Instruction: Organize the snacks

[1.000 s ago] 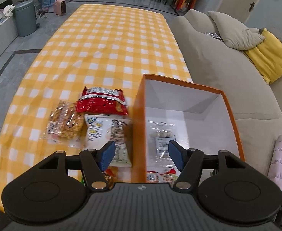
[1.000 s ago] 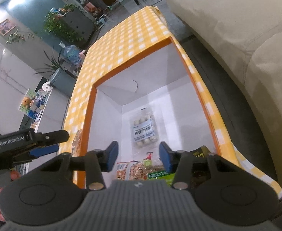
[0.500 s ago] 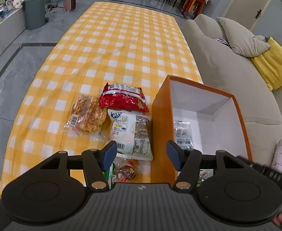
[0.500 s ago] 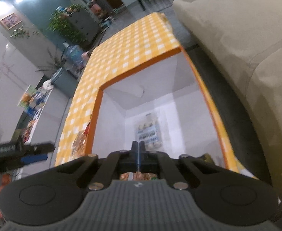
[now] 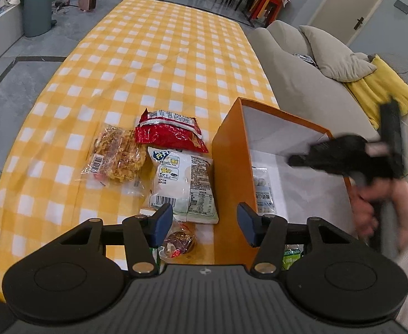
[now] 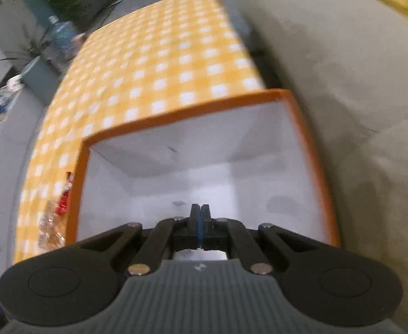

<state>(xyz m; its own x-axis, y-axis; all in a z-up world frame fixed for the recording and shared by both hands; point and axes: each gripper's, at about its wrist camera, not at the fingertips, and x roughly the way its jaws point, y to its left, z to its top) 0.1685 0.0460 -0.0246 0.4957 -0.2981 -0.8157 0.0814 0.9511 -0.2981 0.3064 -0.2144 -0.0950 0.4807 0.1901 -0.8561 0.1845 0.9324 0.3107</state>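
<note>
Table (image 5: 154,64): covered in a yellow-and-white checked cloth, a grey sofa (image 5: 301,83) along its right side.

Orange box (image 5: 229,150): open-topped, white inside, standing at the table's near right corner. It holds a clear packet of pale round sweets (image 5: 262,192) lying flat on the floor of the box, and a green-labelled packet (image 5: 291,256) at the near end, mostly hidden.

Snacks outside the box, to its left on the cloth: a red bag (image 5: 170,133) farthest away; a clear packet of golden waffle-like pieces (image 5: 117,157) to the left; a white bag (image 5: 181,183) just beside the box wall; a small round brown sweet in clear wrap (image 5: 180,240) nearest.

Left tongs (image 5: 205,224): spread wide, holding nothing, poised above the near edge. The left blue pad (image 5: 162,224) lies over the loose snacks and the right one over the box interior, with the box's left wall between them.

Right tongs (image 6: 199,222): pressed together with nothing visible between them, raised over the box opening and pointing into it; this view is blurred. In the left wrist view they appear as a dark smear above the box's right rim.
</note>
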